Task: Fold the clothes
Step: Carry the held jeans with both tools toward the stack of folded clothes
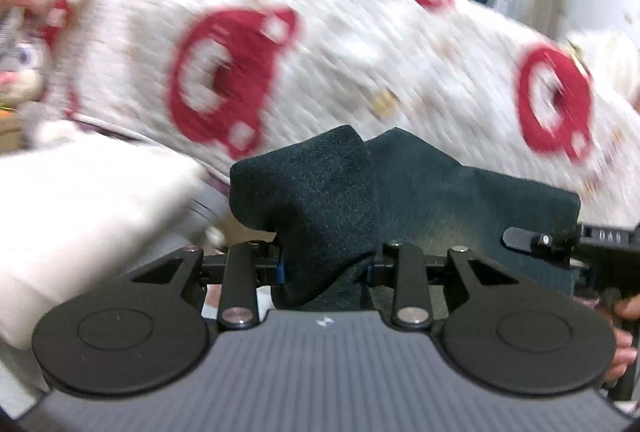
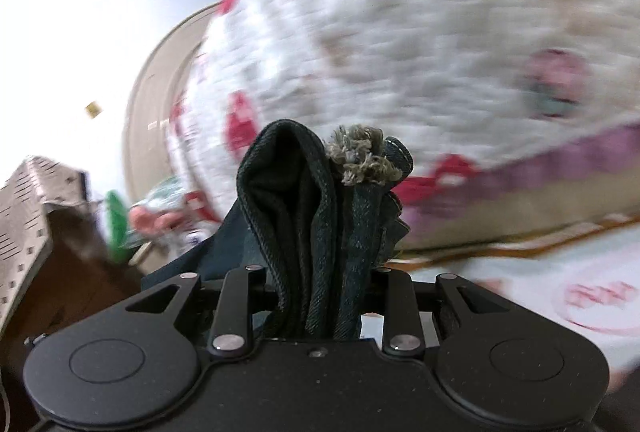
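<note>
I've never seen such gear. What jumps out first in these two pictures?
Dark denim garment bunched between the fingers of each gripper, close in front of both cameras; in the right wrist view its frayed hem sticks up. Behind it, filling the background, a blurred white quilt with red car shapes.

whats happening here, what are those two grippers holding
A person is folding clothes with a handheld gripper in each hand. The left gripper is clamped on a bunched fold of dark denim garment. The right gripper grips another bunch of it, with a frayed edge sticking up. Behind both is a white quilt with red car prints, blurred.
</note>
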`<state>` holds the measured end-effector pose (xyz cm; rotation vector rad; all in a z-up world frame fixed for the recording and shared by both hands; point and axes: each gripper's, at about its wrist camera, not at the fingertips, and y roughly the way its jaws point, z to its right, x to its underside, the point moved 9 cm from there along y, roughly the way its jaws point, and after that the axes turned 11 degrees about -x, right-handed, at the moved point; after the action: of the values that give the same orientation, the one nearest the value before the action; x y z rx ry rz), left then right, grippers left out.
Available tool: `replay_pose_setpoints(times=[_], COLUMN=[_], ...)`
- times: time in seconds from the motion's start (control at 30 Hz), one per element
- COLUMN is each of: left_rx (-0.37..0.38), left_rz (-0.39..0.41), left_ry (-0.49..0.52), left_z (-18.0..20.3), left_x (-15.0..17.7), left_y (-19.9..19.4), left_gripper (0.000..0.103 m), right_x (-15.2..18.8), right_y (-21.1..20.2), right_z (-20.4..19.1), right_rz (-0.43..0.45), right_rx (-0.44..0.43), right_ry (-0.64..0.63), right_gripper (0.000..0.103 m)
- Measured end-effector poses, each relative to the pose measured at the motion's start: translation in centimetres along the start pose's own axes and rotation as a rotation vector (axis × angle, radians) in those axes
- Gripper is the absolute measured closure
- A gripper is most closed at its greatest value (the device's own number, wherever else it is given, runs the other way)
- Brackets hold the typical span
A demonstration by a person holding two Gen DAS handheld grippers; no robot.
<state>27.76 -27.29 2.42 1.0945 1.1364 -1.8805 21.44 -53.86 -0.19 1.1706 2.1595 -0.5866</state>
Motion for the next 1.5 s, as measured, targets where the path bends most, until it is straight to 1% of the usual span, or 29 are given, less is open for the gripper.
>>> replay_pose_setpoints(times=[0.03, 0.1, 0.17, 0.23, 0.3, 0.37, 0.43, 0.47, 0.5, 0.53, 0.63, 0.67, 0.77, 0.87, 0.93, 1.0, 1.07, 1.13, 1.2, 1.3, 1.33, 1.4, 1.43, 1.47, 1.5], left_rx=[-0.025, -0.066, -0.1, -0.099, -0.063, 0.001, 0.07, 0.1, 0.119, 0.133, 0.141, 0.144, 0.148, 0.102, 0.046, -0.016, -0.082, -0.148, -0.201, -0.277, -0.293, -0.324, -0.338, -0.348, -0.359], left_rz=[0.01, 0.026, 0.037, 0.032, 0.005, -0.035, -0.113, -0.152, -0.191, -0.211, -0.156, -0.145, -0.153, -0.145, -0.126, -0.1, -0.066, -0.023, -0.022, -0.047, -0.086, -0.164, -0.188, -0.184, -0.179], left_ry=[-0.019, -0.02, -0.013, 0.003, 0.043, 0.147, 0.213, 0.228, 0.207, 0.202, 0.277, 0.274, 0.197, 0.134, 0.109, 0.09, 0.078, 0.059, 0.024, -0.033, -0.073, -0.153, -0.177, -0.171, -0.165], left_z=[-1.1, -2.0, -2.4, -1.6, 0.0, 2.5, 4.5, 5.4, 5.8, 6.3, 7.6, 7.3, 5.1, 1.4, -1.7, -4.9, -8.1, -11.3, -14.8, -20.3, -22.0, -25.2, -26.5, -26.9, -27.4], left_x=[-1.1, -2.7, -4.2, -5.7, -7.0, -7.8, -7.9, -7.9, -8.0, -8.1, -7.9, -7.8, -7.6, -8.2, -9.2, -10.7, -12.4, -14.2, -14.9, -14.8, -13.6, -11.2, -10.1, -9.3, -8.6], left_y=[-0.3, -0.4, -0.4, 0.3, 1.7, 2.9, 4.5, 5.2, 5.7, 5.9, 5.3, 5.0, 4.4, 4.0, 3.2, 1.7, -0.4, -2.9, -3.4, -2.4, -1.0, 1.7, 2.8, 3.5, 4.1], left_gripper=[0.072, 0.072, 0.072, 0.072, 0.072, 0.071, 0.071, 0.071, 0.071, 0.071, 0.072, 0.072, 0.072, 0.072, 0.072, 0.072, 0.072, 0.072, 0.072, 0.072, 0.072, 0.072, 0.071, 0.07, 0.068], right_x=[-0.4, -1.3, -2.3, -3.3, -4.8, -6.3, -7.3, -7.8, -8.0, -8.1, -8.0, -8.0, -7.6, -6.8, -6.0, -5.2, -4.4, -3.3, -1.8, 1.1, 2.2, 5.2, 6.6, 7.9, 8.8], right_y=[1.4, 3.7, 4.8, 5.0, 4.1, 2.6, 0.8, -0.1, -0.7, -1.3, -2.2, -2.0, -0.7, 2.9, 6.1, 9.7, 13.2, 16.5, 20.1, 26.0, 27.7, 30.6, 31.4, 31.7, 31.6], right_z=[-1.3, -3.8, -5.8, -7.1, -7.8, -7.9, -7.6, -7.4, -7.2, -7.1, -6.2, -6.0, -5.8, -7.0, -8.6, -10.5, -12.3, -13.6, -14.2, -13.5, -12.6, -9.2, -7.5, -6.1, -5.1], right_rz=[-0.01, -0.022, -0.029, -0.024, 0.0, 0.032, 0.054, 0.063, 0.065, 0.063, 0.074, 0.075, 0.059, -0.006, -0.048, -0.085, -0.12, -0.154, -0.195, -0.263, -0.282, -0.326, -0.348, -0.359, -0.35], right_rx=[-0.031, -0.075, -0.08, -0.079, -0.063, -0.032, 0.0, 0.015, 0.031, 0.048, 0.044, 0.039, 0.016, 0.004, -0.025, -0.077, -0.154, -0.239, -0.315, -0.383, -0.377, -0.314, -0.279, -0.263, -0.277], right_ry=[-0.025, -0.063, -0.097, -0.125, -0.136, -0.133, -0.116, -0.109, -0.107, -0.109, -0.046, -0.033, 0.005, -0.017, -0.035, -0.05, -0.035, 0.009, 0.071, 0.129, 0.127, 0.18, 0.216, 0.242, 0.269], right_gripper=[0.07, 0.07, 0.07, 0.07, 0.07, 0.07, 0.07, 0.07, 0.07, 0.07, 0.07, 0.07, 0.07, 0.07, 0.07, 0.07, 0.07, 0.07, 0.071, 0.07, 0.07, 0.07, 0.069, 0.068, 0.067])
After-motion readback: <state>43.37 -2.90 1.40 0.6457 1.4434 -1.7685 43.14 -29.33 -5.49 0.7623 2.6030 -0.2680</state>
